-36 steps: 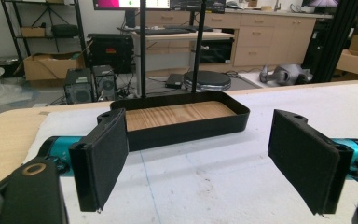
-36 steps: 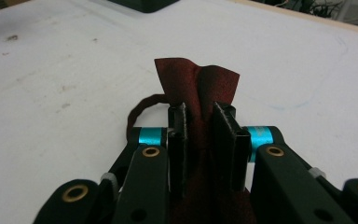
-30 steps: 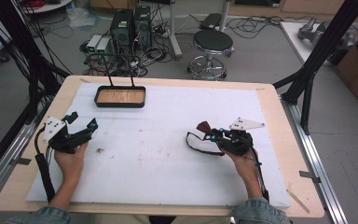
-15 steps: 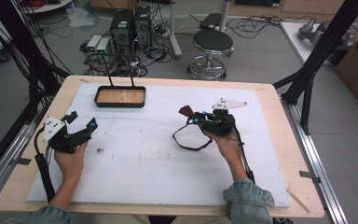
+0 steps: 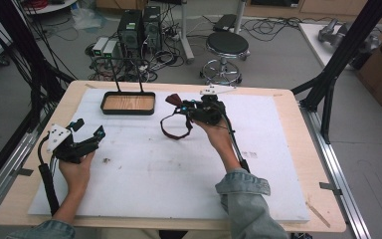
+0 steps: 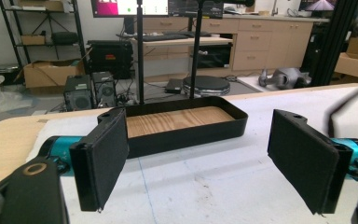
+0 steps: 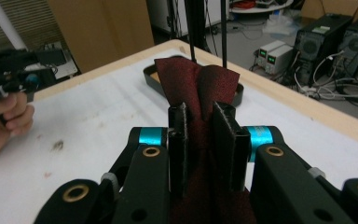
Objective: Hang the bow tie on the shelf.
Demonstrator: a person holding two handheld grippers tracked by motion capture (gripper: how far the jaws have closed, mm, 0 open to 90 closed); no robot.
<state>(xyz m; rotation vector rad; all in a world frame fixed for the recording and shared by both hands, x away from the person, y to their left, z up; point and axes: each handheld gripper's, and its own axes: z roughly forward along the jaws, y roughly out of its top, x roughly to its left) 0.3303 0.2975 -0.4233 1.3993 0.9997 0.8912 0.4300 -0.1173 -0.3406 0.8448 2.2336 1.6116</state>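
Right gripper (image 5: 175, 101) pinching a dark red cloth (image 7: 196, 81), carrying it toward the tray (image 5: 128, 110) at ten o'clock — looks like next it lowers in; left gripper (image 6: 198, 156) jaws spread wide, idle.

Left gripper (image 5: 88, 128) gapes wide; right gripper (image 5: 175, 102) (raised) is clamped.

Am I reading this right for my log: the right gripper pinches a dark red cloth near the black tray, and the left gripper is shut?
Not quite: the left gripper is open, as the left gripper view shows. The right gripper does pinch the dark red cloth near the black tray.
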